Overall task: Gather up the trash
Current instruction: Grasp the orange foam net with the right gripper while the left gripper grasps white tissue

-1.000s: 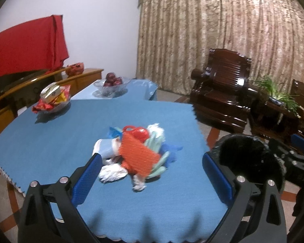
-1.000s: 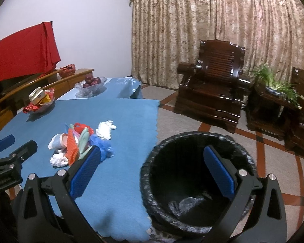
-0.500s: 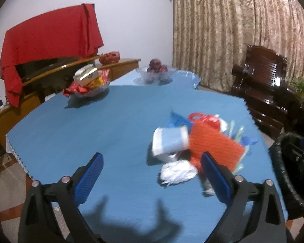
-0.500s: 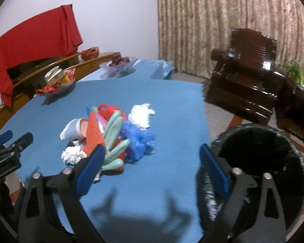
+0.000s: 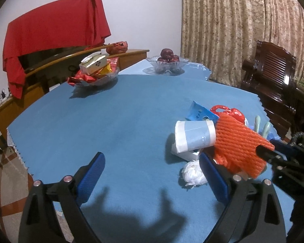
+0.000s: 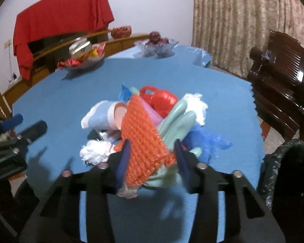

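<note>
A trash pile lies on the blue tablecloth (image 5: 111,121): an orange foam net (image 6: 143,141), a paper cup (image 6: 99,117), white tissue wads (image 6: 95,151), pale green pieces (image 6: 178,119), a red plastic bag (image 6: 162,99) and blue plastic (image 6: 206,141). My right gripper (image 6: 152,162) is closing, and its pads touch the orange net on both sides. My left gripper (image 5: 152,176) hovers open over bare cloth left of the pile. Its right finger is beside a tissue wad (image 5: 192,175), with nothing between the jaws. In the left wrist view the right gripper (image 5: 273,149) comes in from the right.
A black-lined bin (image 6: 289,178) stands on the floor past the table's right edge. A snack bowl (image 5: 95,70) and a fruit bowl (image 5: 168,60) sit at the far side. A dark wooden armchair (image 5: 273,77) stands right; a red-draped sideboard (image 5: 54,26) stands left.
Both grippers swung left from the bin and sank toward the pile. The right jaws narrowed around the orange net. The left jaws stayed wide.
</note>
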{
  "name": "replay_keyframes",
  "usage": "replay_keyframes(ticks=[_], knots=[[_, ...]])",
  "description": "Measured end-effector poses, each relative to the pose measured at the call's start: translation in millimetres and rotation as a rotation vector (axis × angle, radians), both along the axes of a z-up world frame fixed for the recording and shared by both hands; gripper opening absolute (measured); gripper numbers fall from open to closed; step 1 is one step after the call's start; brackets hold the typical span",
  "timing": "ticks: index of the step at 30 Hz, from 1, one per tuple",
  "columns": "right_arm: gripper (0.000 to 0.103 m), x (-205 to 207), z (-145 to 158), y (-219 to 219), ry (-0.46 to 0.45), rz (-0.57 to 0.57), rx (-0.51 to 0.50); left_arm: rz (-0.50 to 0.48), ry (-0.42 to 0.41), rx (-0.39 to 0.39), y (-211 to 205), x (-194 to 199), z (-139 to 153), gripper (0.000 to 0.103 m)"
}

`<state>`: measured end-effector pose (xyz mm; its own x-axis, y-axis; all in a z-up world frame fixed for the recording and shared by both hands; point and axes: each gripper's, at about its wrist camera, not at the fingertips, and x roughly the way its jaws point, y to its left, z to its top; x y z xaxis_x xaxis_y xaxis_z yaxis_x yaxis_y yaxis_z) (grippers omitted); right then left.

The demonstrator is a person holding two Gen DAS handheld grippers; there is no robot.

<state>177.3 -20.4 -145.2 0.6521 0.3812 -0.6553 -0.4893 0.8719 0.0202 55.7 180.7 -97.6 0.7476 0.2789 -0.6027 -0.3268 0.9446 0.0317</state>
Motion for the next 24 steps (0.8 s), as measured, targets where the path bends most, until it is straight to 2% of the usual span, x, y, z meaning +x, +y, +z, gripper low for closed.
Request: replay_keyframes(ticks=[3,11,14,23,24], knots=[[0.011,3,-7,2,0.021,0.007,-0.011,-0.003,0.004,-0.004,1,3,-1,0.092],[0.01,-10,5,-22,0.003,0.03,0.064,-0.033,0.027,-0.009,-7,12,-13,0.092],[0.01,-15,6,-37,0.007,0.002,0.075,-0.059,0.042,-0.016,-16,18,-23,0.091],[0.011,-15,-12,-60,0.04,-0.049,0.053,-0.143,0.125,-0.062,-41,54,-66,0.071],[0.011,-15,-12,-60,0.04,-0.048,0.05,-0.158,0.138,-0.074,-43,58,-70,0.063]])
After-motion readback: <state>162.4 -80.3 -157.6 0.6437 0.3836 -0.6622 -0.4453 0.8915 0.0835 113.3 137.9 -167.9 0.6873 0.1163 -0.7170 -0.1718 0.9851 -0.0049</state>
